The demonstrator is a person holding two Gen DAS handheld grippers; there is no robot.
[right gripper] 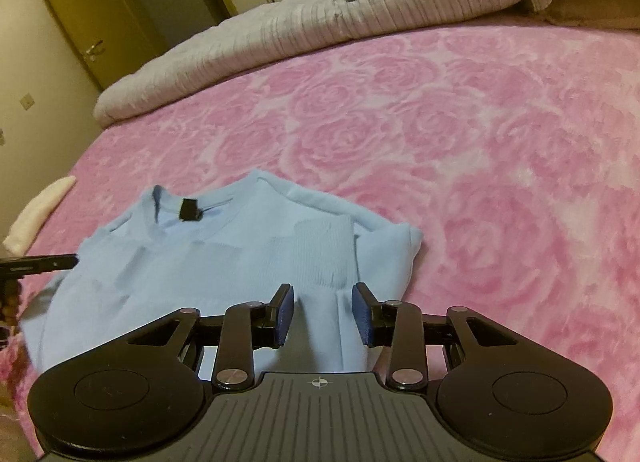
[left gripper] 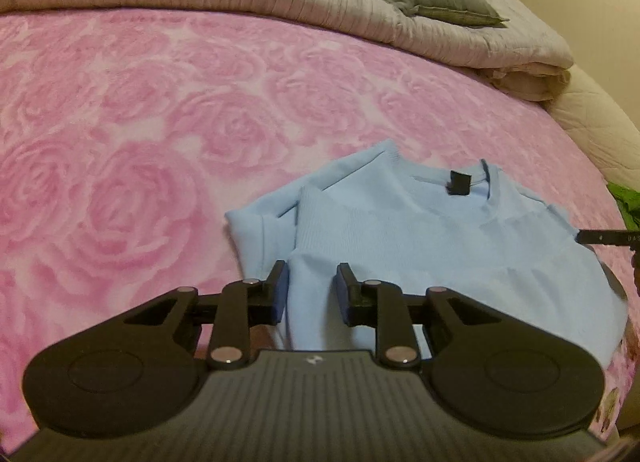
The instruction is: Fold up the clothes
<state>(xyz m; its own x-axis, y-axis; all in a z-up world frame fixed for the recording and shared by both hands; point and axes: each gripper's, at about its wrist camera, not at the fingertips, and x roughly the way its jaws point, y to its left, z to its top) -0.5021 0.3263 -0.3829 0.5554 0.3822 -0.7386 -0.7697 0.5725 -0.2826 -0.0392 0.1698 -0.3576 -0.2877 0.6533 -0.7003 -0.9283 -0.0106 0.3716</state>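
The light blue sweater (left gripper: pixel 420 238) lies partly folded on the pink rose blanket (left gripper: pixel 140 121) of the bed, low and right of centre in the left wrist view; the left hand-held gripper (left gripper: pixel 310 290) stands open astride a fold of it, pads apart from the cloth; in the right wrist view the right hand-held gripper (right gripper: pixel 323 312) is likewise open over the sleeve (right gripper: pixel 324 258). Risk, as I judge it: a shallow pinch would catch one layer and drag the fold askew; the soft blanket may bunch underneath. No containers are visible.
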